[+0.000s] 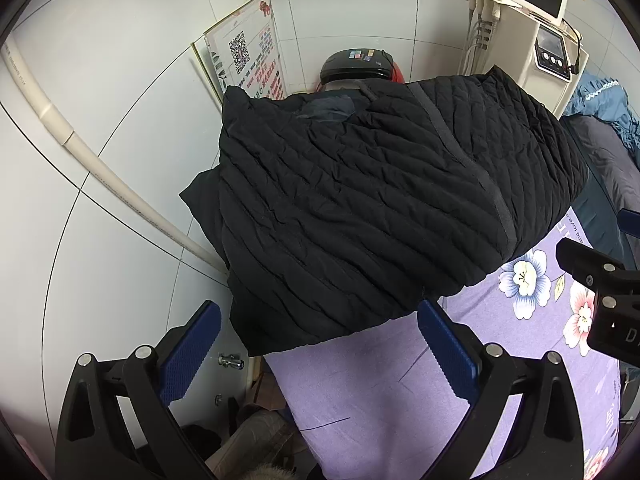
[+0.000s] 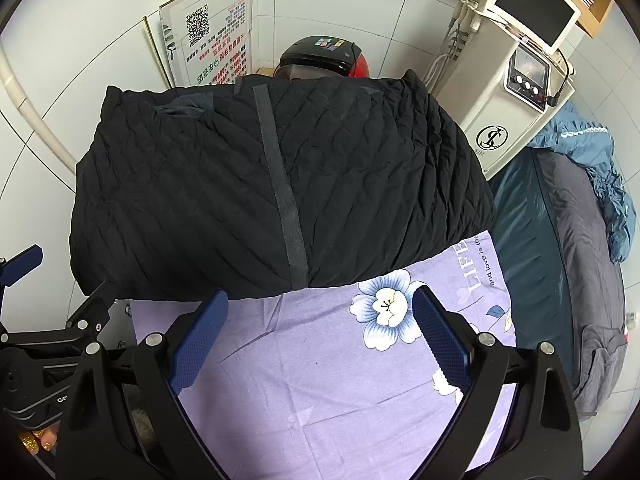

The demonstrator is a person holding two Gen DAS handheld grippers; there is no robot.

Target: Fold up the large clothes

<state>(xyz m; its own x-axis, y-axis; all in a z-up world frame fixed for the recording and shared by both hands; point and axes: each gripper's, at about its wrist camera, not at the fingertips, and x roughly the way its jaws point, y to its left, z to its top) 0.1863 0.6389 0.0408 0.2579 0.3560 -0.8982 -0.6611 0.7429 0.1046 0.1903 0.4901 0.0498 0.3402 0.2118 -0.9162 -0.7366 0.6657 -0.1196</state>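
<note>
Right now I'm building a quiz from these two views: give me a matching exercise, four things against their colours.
Things:
1. quilted jacket
2. bed sheet
3. machine with screen
4. crumpled cloth at the far right

Colours:
a. blue
b. cream white
c. black
d. lilac with flowers

Pairs: 1-c, 2-d, 3-b, 4-a

Both wrist views close above the bed, facing the wall, sharing the black jacket.
</note>
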